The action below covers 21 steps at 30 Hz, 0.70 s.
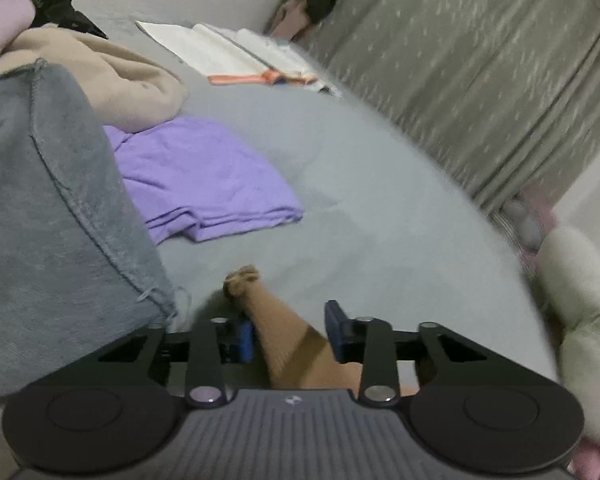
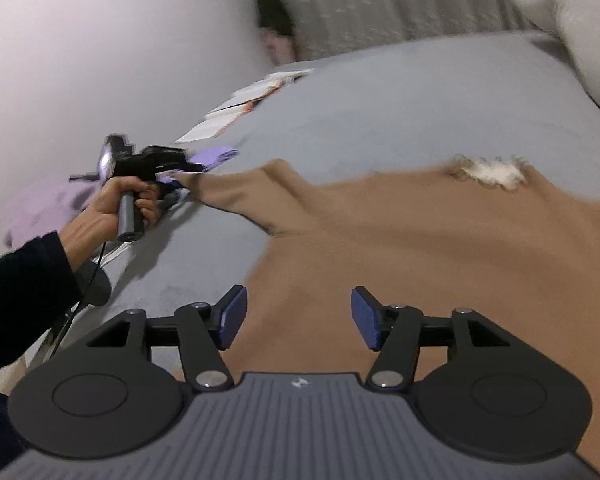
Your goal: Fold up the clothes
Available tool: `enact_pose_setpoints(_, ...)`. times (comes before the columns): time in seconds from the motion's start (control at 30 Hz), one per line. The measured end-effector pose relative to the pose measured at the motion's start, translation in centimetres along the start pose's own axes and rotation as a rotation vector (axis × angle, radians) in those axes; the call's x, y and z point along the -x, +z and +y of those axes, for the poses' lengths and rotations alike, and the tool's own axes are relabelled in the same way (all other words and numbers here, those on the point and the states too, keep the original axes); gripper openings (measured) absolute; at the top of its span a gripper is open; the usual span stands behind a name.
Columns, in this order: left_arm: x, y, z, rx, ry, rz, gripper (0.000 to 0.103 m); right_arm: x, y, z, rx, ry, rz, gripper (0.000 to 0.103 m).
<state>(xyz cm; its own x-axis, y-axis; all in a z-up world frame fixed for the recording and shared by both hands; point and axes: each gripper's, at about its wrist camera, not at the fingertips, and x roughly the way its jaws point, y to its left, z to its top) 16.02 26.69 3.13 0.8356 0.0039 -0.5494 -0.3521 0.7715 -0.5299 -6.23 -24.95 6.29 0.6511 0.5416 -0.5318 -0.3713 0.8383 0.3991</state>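
Note:
A brown garment [image 2: 420, 260] with a fuzzy white collar [image 2: 492, 172] lies spread on the grey bed sheet [image 2: 380, 112]. One brown sleeve [image 2: 228, 188] stretches left to my left gripper [image 2: 176, 184], which a hand [image 2: 112, 208] holds by its handle. In the left wrist view the sleeve [image 1: 288, 344] runs between the blue pads of my left gripper [image 1: 290, 314]. Both pads touch it, and its cuff [image 1: 240, 280] sticks out past the tips. My right gripper [image 2: 296, 316] hovers open over the garment's body with nothing gripped.
A folded purple garment [image 1: 204, 184], a grey-blue garment [image 1: 52, 220] and a beige one [image 1: 120, 80] lie to the left on the bed. An open book [image 1: 236, 52] lies at the far edge by the wall. A curtain [image 1: 480, 80] and a white plush thing [image 1: 572, 300] stand on the right.

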Motion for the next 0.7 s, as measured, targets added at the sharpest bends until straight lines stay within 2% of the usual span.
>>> enact_pose_setpoints(0.03,0.3,0.0,0.1,0.014,-0.017,-0.020,0.018,0.5,-0.5,-0.8,-0.028,-0.010,-0.018,0.060)
enact_pose_setpoints(0.1,1.3,0.0,0.4,0.042,-0.054,-0.070,0.005,0.6,-0.8,-1.6,-0.076,-0.013,-0.043,0.060)
enact_pose_setpoints(0.2,2.7,0.1,0.8,0.075,-0.106,-0.140,0.004,0.6,-0.7,-1.1,-0.079,0.043,-0.057,0.060)
enact_pose_setpoints(0.3,4.9,1.5,1.0,0.068,-0.136,-0.183,0.004,0.5,-0.7,0.1,-0.043,0.078,-0.057,0.060)
enact_pose_setpoints(0.43,8.4,2.8,2.4,0.144,-0.233,-0.245,0.003,0.1,-0.6,0.2,-0.049,0.095,-0.054,0.060)
enact_pose_setpoints(0.5,9.2,2.5,2.9,0.143,-0.221,-0.240,0.003,-0.1,-0.7,0.2,-0.060,0.098,-0.048,0.060)
enact_pose_setpoints(0.6,9.8,0.8,4.7,0.141,-0.158,-0.196,0.003,-0.5,-1.0,0.2,-0.064,0.102,-0.031,0.061)
enact_pose_setpoints(0.7,10.2,-0.1,5.5,0.126,-0.114,-0.185,0.004,-1.0,-1.1,0.3,-0.057,0.105,-0.017,0.066)
